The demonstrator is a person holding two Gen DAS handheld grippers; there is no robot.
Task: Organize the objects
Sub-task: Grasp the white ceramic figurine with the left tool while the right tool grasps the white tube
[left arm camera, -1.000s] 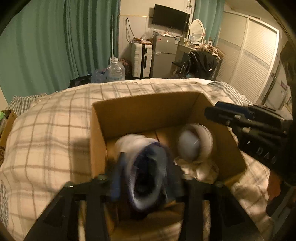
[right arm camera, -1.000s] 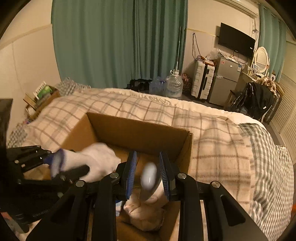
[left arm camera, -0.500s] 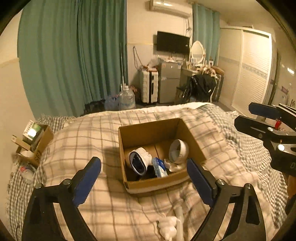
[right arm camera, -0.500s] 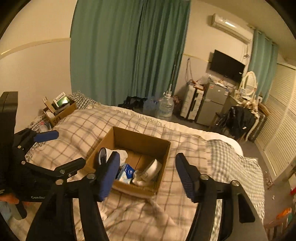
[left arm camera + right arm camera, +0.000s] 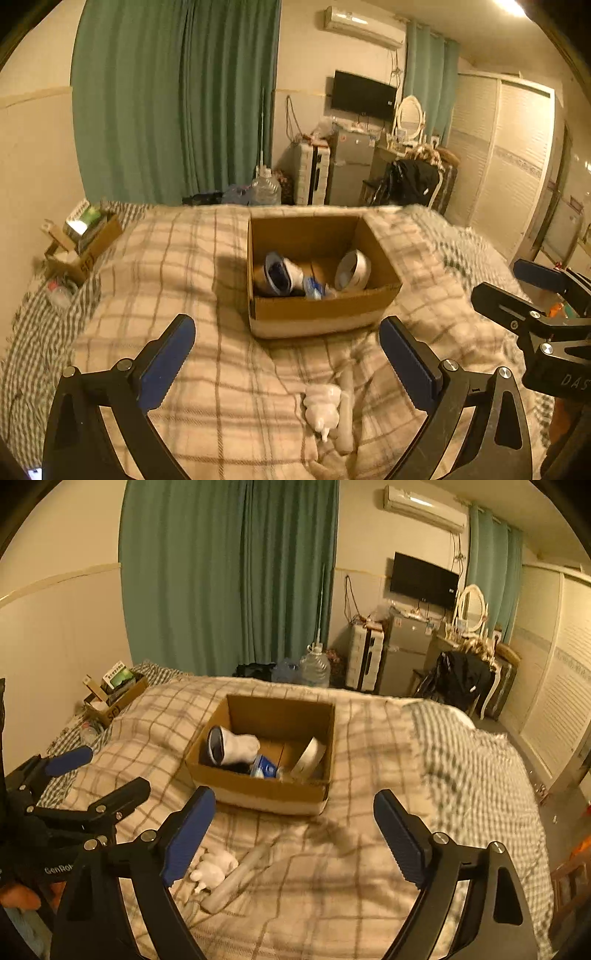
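An open cardboard box (image 5: 321, 310) (image 5: 266, 794) sits on the plaid bed. Inside lie a white sock with a dark blue cuff (image 5: 280, 275) (image 5: 232, 747), a blue packet (image 5: 314, 290) and a white round object (image 5: 352, 269) (image 5: 308, 757). My left gripper (image 5: 285, 322) hangs back from the box, its jaws opening wide with nothing between them. My right gripper (image 5: 294, 794) is likewise opening and empty. On the blanket near me lie a small white lumpy item (image 5: 321, 406) (image 5: 214, 864) and a white tube (image 5: 345, 406) (image 5: 240, 875).
A smaller cardboard box of odds and ends (image 5: 81, 240) stands at the bed's left edge. Beyond the bed are a water jug (image 5: 264, 190), green curtains (image 5: 177, 103), a white suitcase, a small fridge (image 5: 347, 166) and a chair with black clothing (image 5: 413, 182).
Both grippers let go of the sock and the round object in the box, opened wide, and drew back and upward from it.
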